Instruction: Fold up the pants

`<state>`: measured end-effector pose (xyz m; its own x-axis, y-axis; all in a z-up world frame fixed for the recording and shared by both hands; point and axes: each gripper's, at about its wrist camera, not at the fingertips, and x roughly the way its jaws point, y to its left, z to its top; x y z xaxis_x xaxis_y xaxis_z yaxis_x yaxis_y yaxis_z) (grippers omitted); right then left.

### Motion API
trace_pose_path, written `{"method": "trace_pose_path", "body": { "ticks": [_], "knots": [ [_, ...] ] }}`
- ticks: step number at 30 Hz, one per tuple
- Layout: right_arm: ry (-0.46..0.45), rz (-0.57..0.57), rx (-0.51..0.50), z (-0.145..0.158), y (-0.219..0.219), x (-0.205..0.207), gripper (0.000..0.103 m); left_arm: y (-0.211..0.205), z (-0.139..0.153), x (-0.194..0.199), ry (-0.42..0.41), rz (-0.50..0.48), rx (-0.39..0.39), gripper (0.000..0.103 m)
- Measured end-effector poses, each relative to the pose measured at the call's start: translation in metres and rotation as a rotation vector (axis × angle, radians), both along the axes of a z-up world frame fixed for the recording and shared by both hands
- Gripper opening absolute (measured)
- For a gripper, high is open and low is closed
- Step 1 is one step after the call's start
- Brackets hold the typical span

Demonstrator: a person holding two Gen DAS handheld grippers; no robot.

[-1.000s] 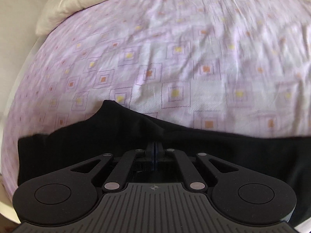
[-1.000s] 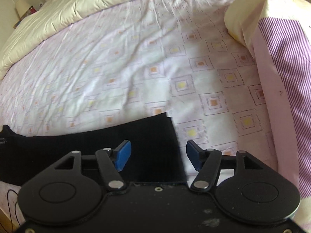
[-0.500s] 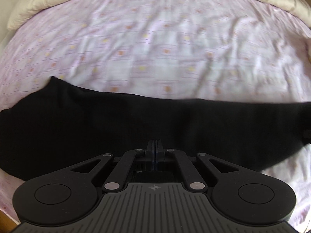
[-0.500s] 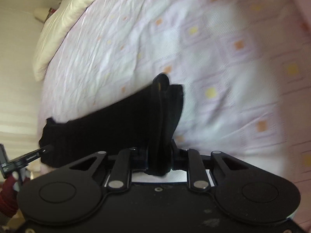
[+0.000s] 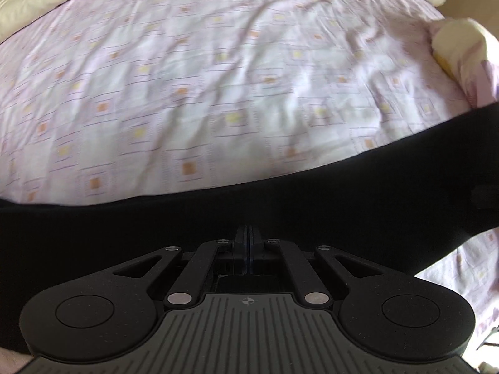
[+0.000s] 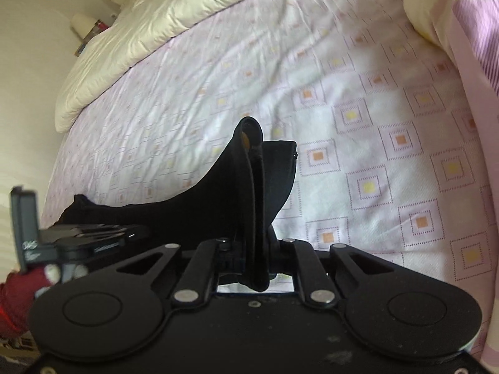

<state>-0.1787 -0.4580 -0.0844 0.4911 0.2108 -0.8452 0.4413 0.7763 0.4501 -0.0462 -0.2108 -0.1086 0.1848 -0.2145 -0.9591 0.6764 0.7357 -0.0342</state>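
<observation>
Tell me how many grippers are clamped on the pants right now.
2: the left gripper pinches the pants at one end, the right gripper pinches a bunched edge at the other.

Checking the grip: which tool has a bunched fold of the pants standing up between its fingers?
The right tool: the pants stand bunched there, flat at the left tool.

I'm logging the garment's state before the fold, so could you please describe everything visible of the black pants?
The black pants look like plain, soft, matte fabric. They stretch in a long band across the patterned bedsheet. The right tool is shut on one bunched end, which stands up with an open hem loop. The left tool is closed, with the dark cloth right in front of it; whether it pinches fabric is unclear.
</observation>
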Motion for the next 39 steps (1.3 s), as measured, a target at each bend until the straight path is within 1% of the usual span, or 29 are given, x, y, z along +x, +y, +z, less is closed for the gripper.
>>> {"method": "trace_pose_path", "body": {
  "ticks": [4, 6, 7, 9, 10, 11, 15, 18, 22, 25, 29, 32, 36, 38, 39],
  "knots": [
    [-0.007, 0.008, -0.009, 0.012, 0.013, 0.005, 0.012, -0.020, -0.012, -0.011, -0.081, -0.088, 0.062, 0.003],
    [-0.023, 0.017, -0.010, 0.021, 0.024, 0.009, 0.012, -0.020, -0.010, -0.010, -0.079, -0.091, 0.074, 0.003],
    [-0.027, 0.022, -0.010, 0.027, 0.032, 0.012, 0.012, -0.017, -0.007, -0.006, -0.060, -0.083, 0.062, 0.003],
    [-0.044, 0.042, -0.006, 0.039, 0.049, 0.017, 0.012, -0.003, 0.000, 0.006, -0.016, -0.035, 0.018, 0.003],
    [-0.052, 0.053, -0.008, 0.044, 0.058, 0.021, 0.012, 0.007, 0.006, 0.012, -0.014, 0.006, -0.002, 0.003],
    [-0.079, 0.081, 0.028, 0.050, 0.068, 0.026, 0.012, 0.019, 0.012, 0.019, -0.022, 0.042, -0.013, 0.003],
    [-0.107, 0.142, 0.001, 0.071, 0.119, 0.047, 0.012, 0.075, 0.031, 0.050, -0.035, 0.162, -0.026, 0.003],
    [-0.122, 0.202, -0.013, 0.078, 0.168, 0.070, 0.012, 0.122, 0.041, 0.072, -0.046, 0.215, -0.012, 0.003],
    [-0.106, 0.258, -0.021, 0.068, 0.236, 0.102, 0.012, 0.183, 0.048, 0.092, -0.048, 0.254, 0.007, 0.003],
    [-0.078, 0.257, -0.007, 0.049, 0.281, 0.120, 0.012, 0.220, 0.048, 0.104, -0.042, 0.274, 0.024, 0.003],
    [-0.027, 0.253, -0.038, 0.024, 0.327, 0.138, 0.012, 0.257, 0.042, 0.118, -0.016, 0.294, 0.038, 0.003],
    [0.015, 0.235, -0.065, 0.007, 0.348, 0.148, 0.013, 0.275, 0.039, 0.126, -0.003, 0.293, 0.042, 0.003],
    [0.041, 0.242, -0.096, -0.005, 0.367, 0.159, 0.013, 0.286, 0.038, 0.134, 0.005, 0.278, 0.032, 0.003],
    [0.036, 0.254, -0.107, -0.008, 0.377, 0.164, 0.018, 0.288, 0.037, 0.136, 0.011, 0.269, 0.022, 0.003],
    [0.033, 0.263, -0.102, -0.008, 0.381, 0.165, 0.025, 0.288, 0.038, 0.137, 0.014, 0.264, 0.017, 0.003]
  ]
}}
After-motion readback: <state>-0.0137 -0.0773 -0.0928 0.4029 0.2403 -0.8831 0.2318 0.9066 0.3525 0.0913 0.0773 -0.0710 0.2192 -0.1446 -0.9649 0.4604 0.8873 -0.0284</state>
